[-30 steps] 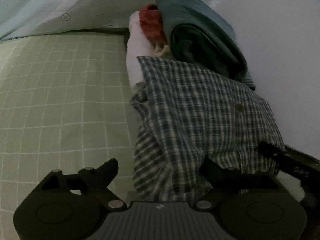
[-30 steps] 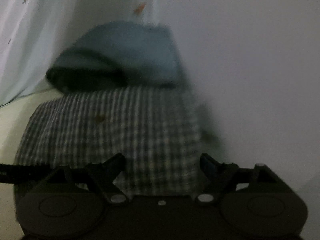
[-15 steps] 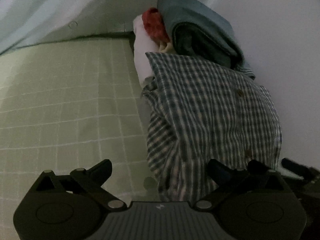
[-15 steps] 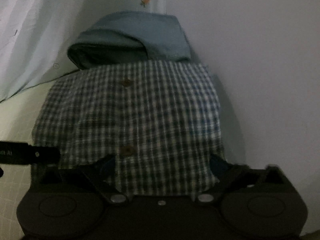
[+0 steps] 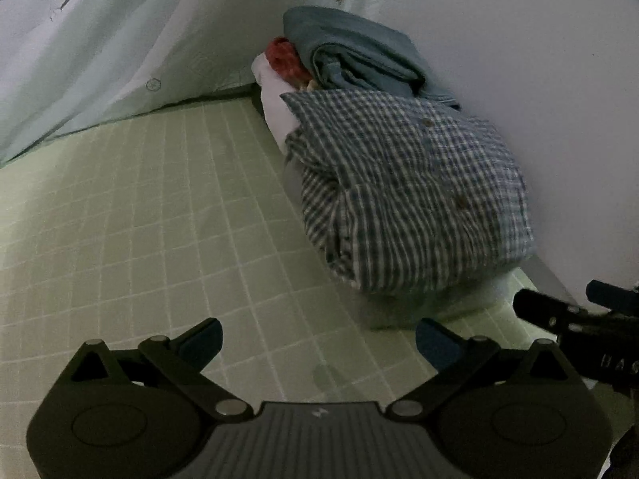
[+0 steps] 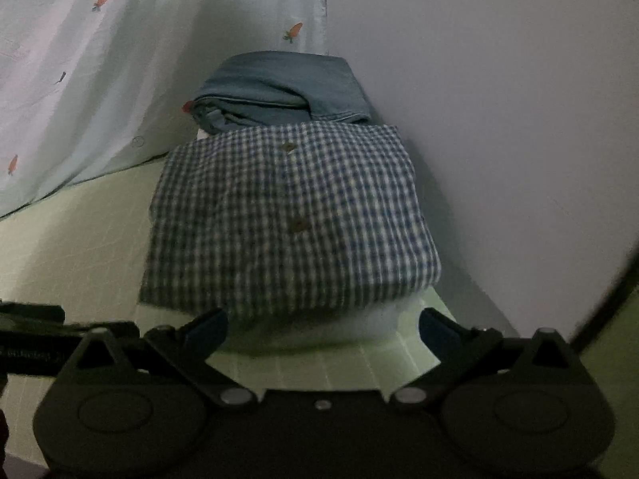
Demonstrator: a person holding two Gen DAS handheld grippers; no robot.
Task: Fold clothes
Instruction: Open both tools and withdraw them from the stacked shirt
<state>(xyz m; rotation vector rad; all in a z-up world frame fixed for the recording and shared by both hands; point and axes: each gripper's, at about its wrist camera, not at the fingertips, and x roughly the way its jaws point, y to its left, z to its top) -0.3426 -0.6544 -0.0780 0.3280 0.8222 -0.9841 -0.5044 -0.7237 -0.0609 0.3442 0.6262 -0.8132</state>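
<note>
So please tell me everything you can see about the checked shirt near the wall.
The checked shirt is folded into a thick, puffy rectangle of blue-and-white woven cloth. Its button strip faces up, with brown buttons showing. It lies on a pale folded item on the green grid sheet, close to the white wall. Its far edge meets the folded blue garment. Both the left gripper and the right gripper are open and touch nothing.

Folded checked shirt (image 6: 291, 219), against folded denim (image 6: 279, 88)
</note>
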